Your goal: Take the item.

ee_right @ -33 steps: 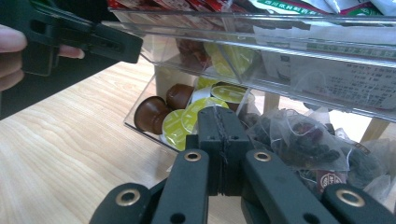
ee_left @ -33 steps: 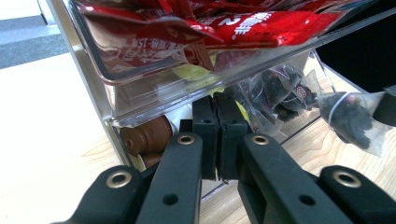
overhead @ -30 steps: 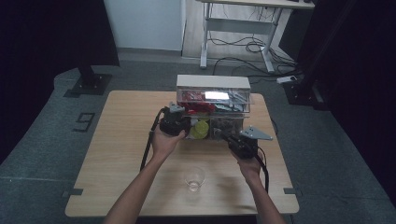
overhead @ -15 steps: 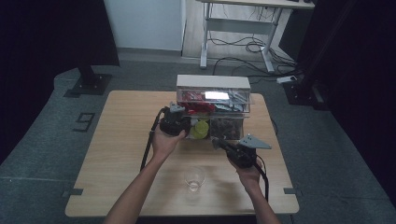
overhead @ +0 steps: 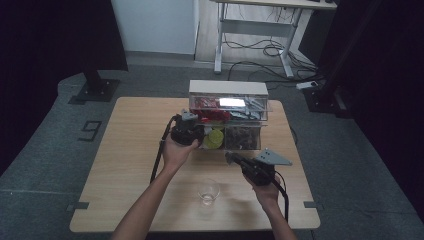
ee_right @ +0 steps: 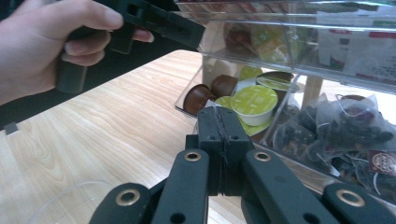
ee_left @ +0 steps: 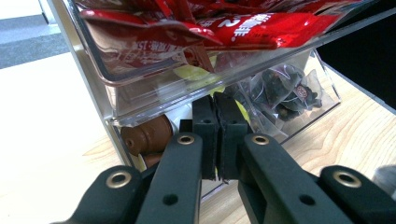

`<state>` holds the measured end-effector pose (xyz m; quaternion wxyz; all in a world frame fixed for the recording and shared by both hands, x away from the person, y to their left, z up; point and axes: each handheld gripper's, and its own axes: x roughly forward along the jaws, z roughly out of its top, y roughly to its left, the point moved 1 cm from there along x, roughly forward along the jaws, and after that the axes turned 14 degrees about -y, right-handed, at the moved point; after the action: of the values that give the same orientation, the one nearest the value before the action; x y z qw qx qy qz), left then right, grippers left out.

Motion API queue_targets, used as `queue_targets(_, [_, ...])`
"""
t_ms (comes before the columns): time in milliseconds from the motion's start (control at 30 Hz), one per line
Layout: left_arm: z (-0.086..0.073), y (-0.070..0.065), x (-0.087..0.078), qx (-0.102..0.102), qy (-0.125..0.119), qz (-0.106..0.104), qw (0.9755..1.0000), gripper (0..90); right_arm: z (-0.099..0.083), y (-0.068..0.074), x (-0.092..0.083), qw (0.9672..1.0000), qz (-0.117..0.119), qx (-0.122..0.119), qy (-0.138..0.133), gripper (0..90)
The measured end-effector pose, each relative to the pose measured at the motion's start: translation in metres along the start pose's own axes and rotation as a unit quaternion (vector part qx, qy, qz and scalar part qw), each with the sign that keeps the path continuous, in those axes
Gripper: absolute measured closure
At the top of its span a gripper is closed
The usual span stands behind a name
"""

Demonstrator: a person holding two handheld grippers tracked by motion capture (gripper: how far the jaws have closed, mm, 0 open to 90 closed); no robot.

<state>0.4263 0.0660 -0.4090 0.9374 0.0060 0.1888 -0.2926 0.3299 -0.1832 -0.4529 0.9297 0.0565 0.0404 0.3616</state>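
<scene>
Fingers pressed together on both, the right gripper (overhead: 231, 158) has drawn back from the organizer (overhead: 227, 102) since earlier.

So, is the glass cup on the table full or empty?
Empty. The glass cup stands upright on the table, and the wood shows clearly through it.

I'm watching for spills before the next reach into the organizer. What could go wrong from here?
1. The left gripper, shut, sits right at the clear organizer; a push could shift it on the table.
2. The empty glass cup stands between the forearms and could get knocked over.
3. The right gripper, shut, points at the green-lidded capsules; it might scatter them.
</scene>
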Motion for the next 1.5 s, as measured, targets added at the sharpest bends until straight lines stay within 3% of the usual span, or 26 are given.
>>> queue_targets(633, [0.000, -0.001, -0.001, 0.001, 0.000, 0.001, 1.0000, 88.2, -0.002, 0.028, -0.008, 0.9992, 0.039, 0.003, -0.009, 88.8])
queue_targets(1500, [0.000, -0.001, -0.001, -0.002, -0.001, 0.001, 1.0000, 88.0, -0.010, 0.055, -0.018, 0.9976, 0.068, -0.009, 0.000, 88.7])
